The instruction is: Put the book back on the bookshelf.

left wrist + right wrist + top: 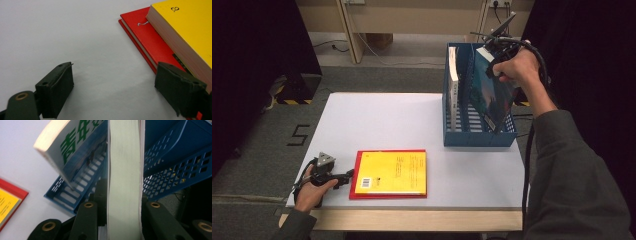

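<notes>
Blue-covered book (492,97) hung tilted over the right compartment of the blue file rack (477,135), pinched by its edge in the right claw (498,49). Another book (454,80) stood in the rack's left compartment. On the white counter (387,120), the left claw (113,87) rested spread and empty, just beside a yellow book (393,172) stacked on a red book (147,35).

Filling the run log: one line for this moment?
right tongs: shut on book | over blue rack | left tongs: open beside yellow book
</notes>
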